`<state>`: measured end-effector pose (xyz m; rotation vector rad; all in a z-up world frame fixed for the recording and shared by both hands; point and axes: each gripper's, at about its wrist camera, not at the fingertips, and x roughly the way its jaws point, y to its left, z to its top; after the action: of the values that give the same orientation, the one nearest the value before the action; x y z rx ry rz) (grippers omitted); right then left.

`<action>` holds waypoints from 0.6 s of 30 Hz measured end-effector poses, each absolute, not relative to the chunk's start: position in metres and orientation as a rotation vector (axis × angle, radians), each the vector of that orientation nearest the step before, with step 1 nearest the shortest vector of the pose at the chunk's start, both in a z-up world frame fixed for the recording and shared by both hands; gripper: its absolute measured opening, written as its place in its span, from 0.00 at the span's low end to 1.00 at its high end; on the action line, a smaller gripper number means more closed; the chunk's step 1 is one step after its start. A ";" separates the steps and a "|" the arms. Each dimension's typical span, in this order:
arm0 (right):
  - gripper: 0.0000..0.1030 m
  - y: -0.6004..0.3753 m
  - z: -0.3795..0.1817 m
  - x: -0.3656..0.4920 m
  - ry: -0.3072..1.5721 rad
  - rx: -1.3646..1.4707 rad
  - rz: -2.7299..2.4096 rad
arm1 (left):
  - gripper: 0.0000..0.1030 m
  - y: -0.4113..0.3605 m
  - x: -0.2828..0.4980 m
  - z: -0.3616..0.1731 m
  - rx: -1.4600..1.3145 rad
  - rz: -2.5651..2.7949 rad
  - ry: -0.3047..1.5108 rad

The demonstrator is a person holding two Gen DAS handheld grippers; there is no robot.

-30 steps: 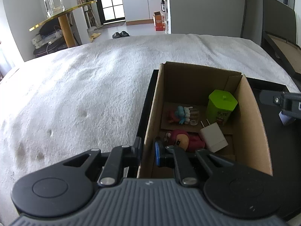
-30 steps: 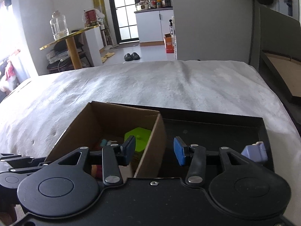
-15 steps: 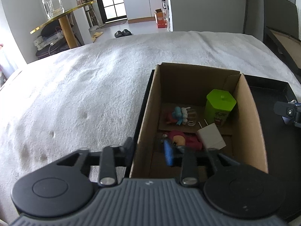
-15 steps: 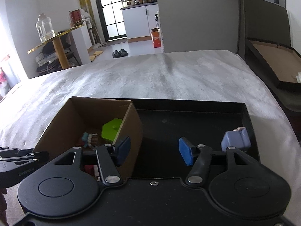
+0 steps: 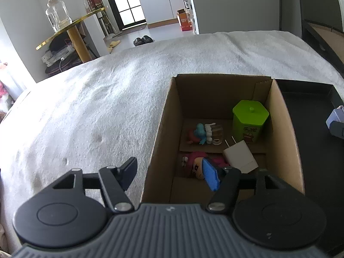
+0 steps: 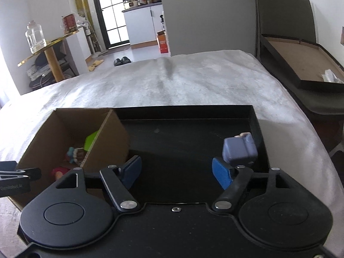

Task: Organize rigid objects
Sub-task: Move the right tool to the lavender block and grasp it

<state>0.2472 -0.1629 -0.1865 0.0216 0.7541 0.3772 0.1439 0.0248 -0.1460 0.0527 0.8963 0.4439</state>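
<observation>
right wrist view: the small lavender-blue blocky plastic toy (image 6: pixel 239 150) sits alone on the black tray (image 6: pixel 182 129), just ahead and right of the right gripper (image 6: pixel 176 171), whose jaws have just been opening and stand apart, empty. the left gripper (image 5: pixel 172 172), also spread, straddles the cardboard box (image 5: pixel 161 129) wall, so the right is nearer.

Between the left gripper's (image 5: pixel 171 173) fingers stands the cardboard box's (image 5: pixel 160 126) wall; toys crowd its floor; ahead of the right gripper's (image 6: pixel 176 169) fingers the black tray (image 6: pixel 182 135) lies bare; only the lilac block (image 6: pixel 238 149) stands beyond the right-side finger.
</observation>
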 end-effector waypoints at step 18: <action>0.83 -0.190 -0.210 0.268 0.727 0.018 0.305 | 0.70 0.013 0.156 -0.152 0.107 0.469 0.926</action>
<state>0.2678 -0.1903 -0.2104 0.0181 0.7270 0.3053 0.1565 0.0133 -0.1522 0.1070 0.9265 0.4690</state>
